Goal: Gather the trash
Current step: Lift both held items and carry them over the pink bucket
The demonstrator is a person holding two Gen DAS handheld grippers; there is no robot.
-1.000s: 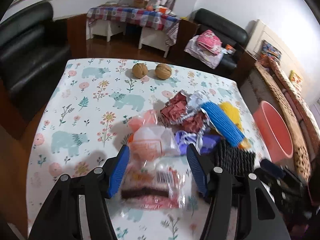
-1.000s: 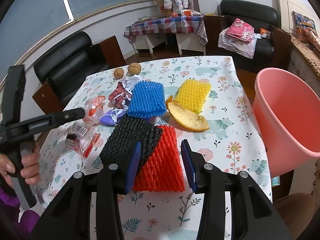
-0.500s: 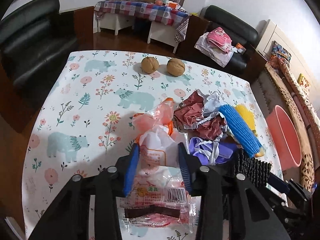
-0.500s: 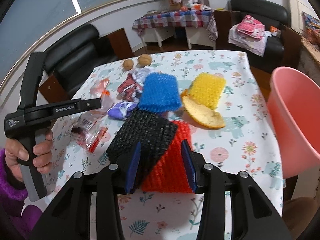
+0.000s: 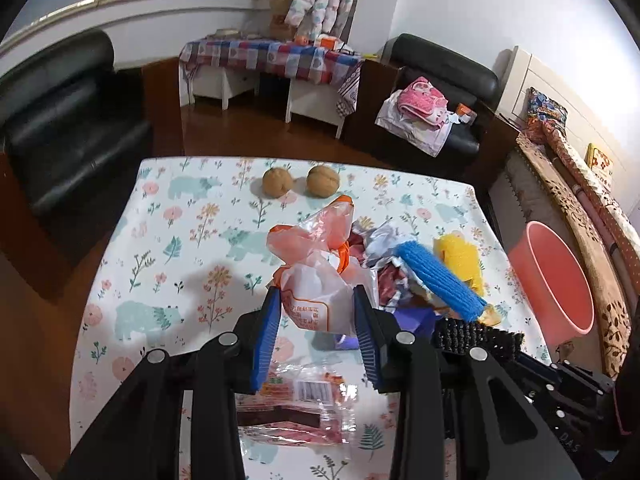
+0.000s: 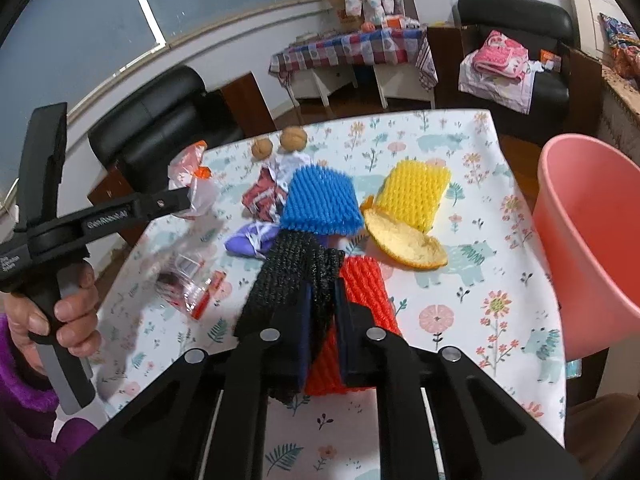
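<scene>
My left gripper is shut on an orange-and-white plastic bag and holds it above the table; the bag also shows in the right wrist view. My right gripper is shut on a black foam net, lifted over a red foam net. A clear snack wrapper lies under the left gripper. A blue net, a yellow net, an orange peel, a purple wrapper and a crumpled red wrapper lie on the table. A pink bin stands at the table's right edge.
Two walnuts sit at the far side of the floral tablecloth. Black armchairs stand to the left and behind. A checked side table is at the back wall.
My left gripper has closed on the plastic bag and lifted it. My right gripper has closed on the black net and raised it off the red net.
</scene>
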